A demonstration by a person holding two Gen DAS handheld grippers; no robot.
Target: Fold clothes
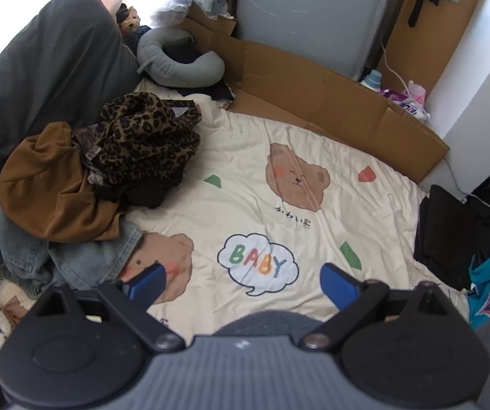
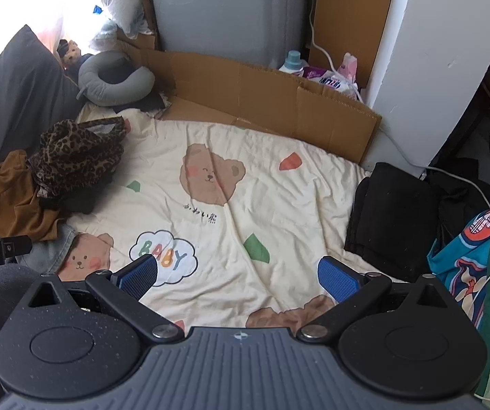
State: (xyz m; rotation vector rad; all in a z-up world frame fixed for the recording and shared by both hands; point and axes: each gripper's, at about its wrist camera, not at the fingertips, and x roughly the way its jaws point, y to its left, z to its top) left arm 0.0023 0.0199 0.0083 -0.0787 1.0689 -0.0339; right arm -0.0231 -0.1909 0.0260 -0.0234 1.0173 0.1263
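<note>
Left wrist view: your left gripper [image 1: 243,280] hangs above the bed with its blue pads [image 1: 147,282] spread wide and nothing between them. Under it lies the cream bedspread [image 1: 245,188], printed with bears and a "BABY" speech bubble [image 1: 257,263]. To your left sits the pile of unfolded clothes — pale jeans [image 1: 74,256] at the bottom, a brown garment [image 1: 46,184] on top of them, and a leopard-print piece [image 1: 149,133] heaped against the brown one. At the right edge of the bedspread rests a stack of folded black clothes [image 1: 446,232], with a teal patterned cloth [image 1: 487,283] just beside it. Farther back, a grey neck pillow [image 1: 176,61] and a small plush toy [image 1: 129,20] lie near a dark grey pillow [image 1: 50,65], and flattened cardboard [image 1: 330,102] runs along the far side of the bed.

From the right wrist, your right gripper [image 2: 238,273] is likewise wide apart and empty — its pads [image 2: 339,278] hover over the bedspread [image 2: 296,205]. The black stack [image 2: 392,218] lies ahead to its right, the clothes pile [image 2: 56,171] well apart to the left. A bottle with a blue cap [image 2: 292,61] stands beyond the cardboard [image 2: 262,99].
</note>
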